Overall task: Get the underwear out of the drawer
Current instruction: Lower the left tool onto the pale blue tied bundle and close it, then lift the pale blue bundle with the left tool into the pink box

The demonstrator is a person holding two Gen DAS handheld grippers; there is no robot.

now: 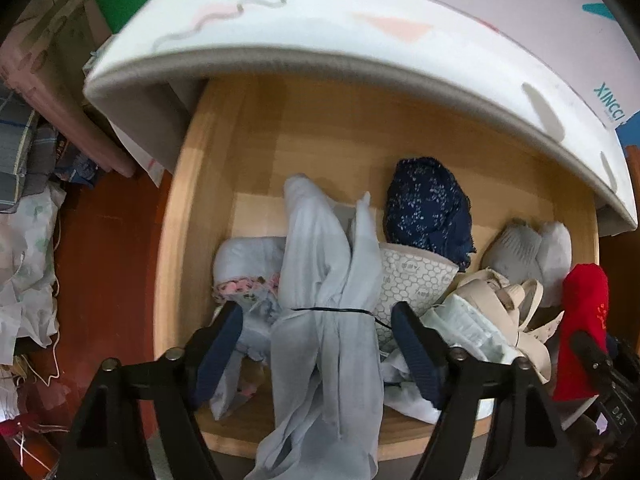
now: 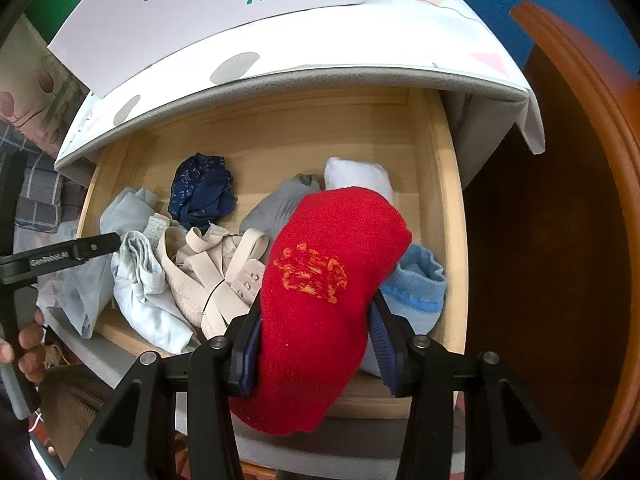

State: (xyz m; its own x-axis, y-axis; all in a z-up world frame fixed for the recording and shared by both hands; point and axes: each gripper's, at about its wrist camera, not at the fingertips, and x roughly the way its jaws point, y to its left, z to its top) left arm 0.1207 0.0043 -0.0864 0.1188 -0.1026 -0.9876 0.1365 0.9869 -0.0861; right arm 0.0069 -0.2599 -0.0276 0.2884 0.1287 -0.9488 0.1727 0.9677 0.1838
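My left hand-held gripper (image 1: 316, 344) half-open, seemingly untouching, astride pale-blue garment (image 1: 324, 280): close squarely; right hand-held gripper (image 2: 316, 344) clamps red garment (image 2: 320, 280).

A home bedroom; wooden drawer (image 2: 444, 184) holds underwear (image 2: 202, 192)

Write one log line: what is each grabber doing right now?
left gripper: open around pale blue garment | right gripper: shut on red knitted piece | wooden drawer: open
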